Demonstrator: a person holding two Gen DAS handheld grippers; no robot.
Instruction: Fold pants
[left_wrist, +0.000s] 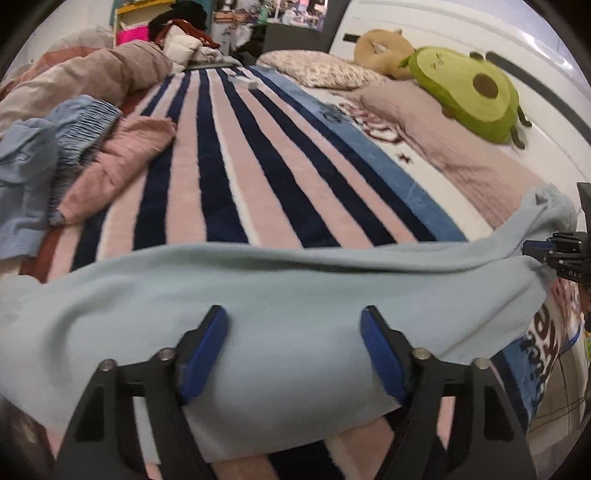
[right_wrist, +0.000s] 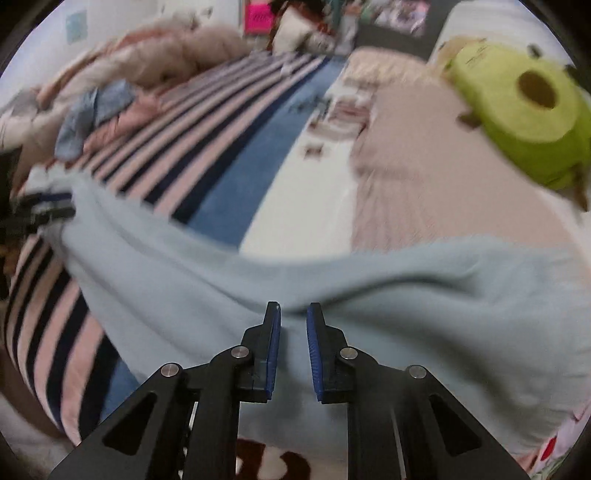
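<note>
I am working over a bed spread with a striped blanket (left_wrist: 236, 158), and the pale blue pants (left_wrist: 280, 314) are lying crosswise along its near edge, where both tools can reach them. Starting at the left, a heap of loose clothes (left_wrist: 74, 147) is crowding the blanket's far left side, so I am judging that corner closed to any fold. My left gripper (left_wrist: 293, 349) is hovering over the cloth with its jaws standing wide apart, the fabric lying under them but not visibly pinched; I am reading this as a hand lining up on the near hem rather than holding it. The middle stripes beyond the pants are lying bare, and that open lane looks like the natural landing place for a fold away from me. Further right, my right gripper (right_wrist: 293, 350) is showing its jaws drawn nearly together on a ridge of the pants that is rising between the pads, so I am taking it as gripping the cloth there, though blur is softening the contact. At the far right, an avocado plush (left_wrist: 469, 92) and a pinkish pillow (left_wrist: 436, 136) are hemming in that side.
</note>
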